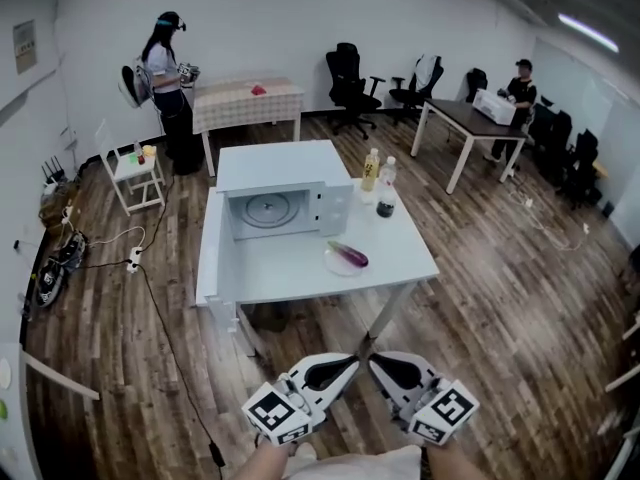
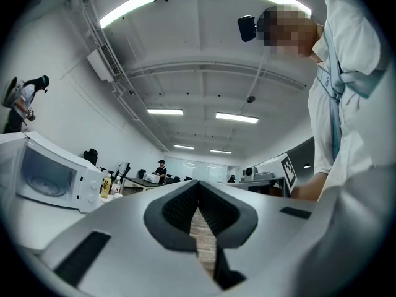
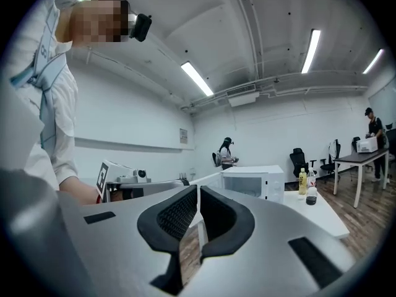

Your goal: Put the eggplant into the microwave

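- Eggplant (image 1: 349,255): purple, lying on a small pale plate (image 1: 331,263) on the white table (image 1: 300,280), toward the table's right front. Outside the microwave, just off its front right corner.
- Microwave (image 1: 285,206): white, at the back of the same table. Its door (image 1: 209,258) is swung wide open to the left, and the cavity and round turntable are visible with nothing inside.
- Yellow bottle (image 1: 371,169) and dark bottle (image 1: 387,190): upright, side by side just right of the microwave and behind the plate.
- Left gripper (image 1: 345,365): low at the bottom of the head view, over the wood floor (image 1: 480,298), well apart from the table. In the left gripper view its (image 2: 198,187) pads are pressed together at the tips, with nothing between them.
- Right gripper (image 1: 380,364): beside the left one, tips angled in toward each other, also well short of the table. In the right gripper view its (image 3: 198,190) jaws are together and empty.
- Neither gripper touches the eggplant, plate or microwave.
- The microwave (image 2: 52,178) shows at the left of the left gripper view, and it (image 3: 253,181) sits right of centre in the right gripper view.
- Background: a person (image 1: 165,68) stands at a cloth-covered table at back left, and a second person (image 1: 520,83) is at a dark desk at back right. Black office chairs line the back wall.
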